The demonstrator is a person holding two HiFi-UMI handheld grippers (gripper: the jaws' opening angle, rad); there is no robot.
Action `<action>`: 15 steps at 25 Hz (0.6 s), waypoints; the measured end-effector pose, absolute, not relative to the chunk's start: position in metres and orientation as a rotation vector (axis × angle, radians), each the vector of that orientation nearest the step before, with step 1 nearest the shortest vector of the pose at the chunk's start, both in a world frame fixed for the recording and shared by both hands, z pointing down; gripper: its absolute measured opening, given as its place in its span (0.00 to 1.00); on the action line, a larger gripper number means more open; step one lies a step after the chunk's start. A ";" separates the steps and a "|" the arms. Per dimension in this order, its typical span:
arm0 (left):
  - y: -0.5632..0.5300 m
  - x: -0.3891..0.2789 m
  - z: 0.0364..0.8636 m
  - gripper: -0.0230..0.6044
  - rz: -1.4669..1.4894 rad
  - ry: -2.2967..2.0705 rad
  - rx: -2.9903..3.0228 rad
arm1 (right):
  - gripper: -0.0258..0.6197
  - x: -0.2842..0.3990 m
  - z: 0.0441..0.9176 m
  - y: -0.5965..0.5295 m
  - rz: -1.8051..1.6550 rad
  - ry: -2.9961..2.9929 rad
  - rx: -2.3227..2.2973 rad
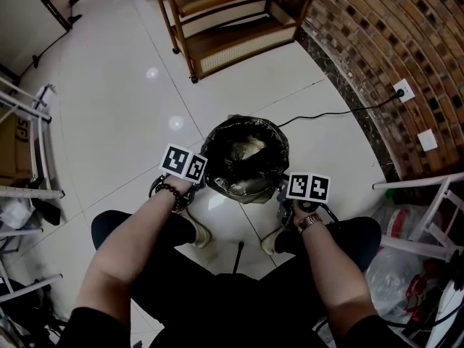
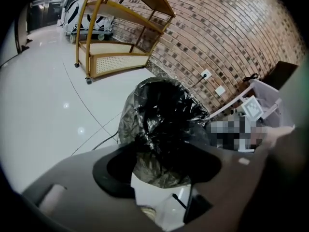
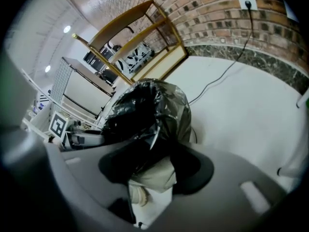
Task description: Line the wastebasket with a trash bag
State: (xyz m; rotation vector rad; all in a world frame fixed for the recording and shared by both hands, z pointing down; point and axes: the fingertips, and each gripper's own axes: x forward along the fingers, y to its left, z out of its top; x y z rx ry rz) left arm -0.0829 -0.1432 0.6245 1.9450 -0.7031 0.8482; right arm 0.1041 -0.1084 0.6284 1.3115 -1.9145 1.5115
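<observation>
A round wastebasket (image 1: 239, 188) stands on the white floor just ahead of my knees, with a black trash bag (image 1: 245, 154) draped in and over its rim. My left gripper (image 1: 197, 183) is at the near left rim and my right gripper (image 1: 283, 194) at the near right rim. In the left gripper view, the left gripper (image 2: 159, 166) is open wide, with crumpled bag film (image 2: 161, 124) and the white basket wall (image 2: 154, 192) between its pads. In the right gripper view, the right gripper (image 3: 154, 166) stands narrower but open, and the bag's edge (image 3: 145, 120) hangs between the pads.
A wooden shelf cart (image 1: 232, 20) stands beyond the basket, beside a brick wall (image 1: 384, 42) with a socket and cable (image 1: 403, 89). A white rack with plastic bags (image 1: 406, 267) is close on the right and metal racks (image 1: 29, 143) on the left. The person's shoes (image 1: 199, 234) flank the basket.
</observation>
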 end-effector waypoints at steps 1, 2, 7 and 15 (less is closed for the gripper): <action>-0.144 -0.083 0.627 0.50 0.855 -0.702 1.947 | 0.33 0.104 0.628 -0.109 1.516 -1.921 1.309; -0.145 -0.083 0.629 0.50 0.862 -0.701 1.948 | 0.33 0.105 0.628 -0.110 1.521 -1.926 1.306; -0.148 -0.081 0.636 0.50 0.878 -0.695 1.951 | 0.35 0.107 0.628 -0.109 1.524 -1.935 1.293; -0.158 -0.088 0.620 0.54 0.843 -0.761 1.979 | 0.40 0.112 0.618 -0.100 1.425 -1.919 1.277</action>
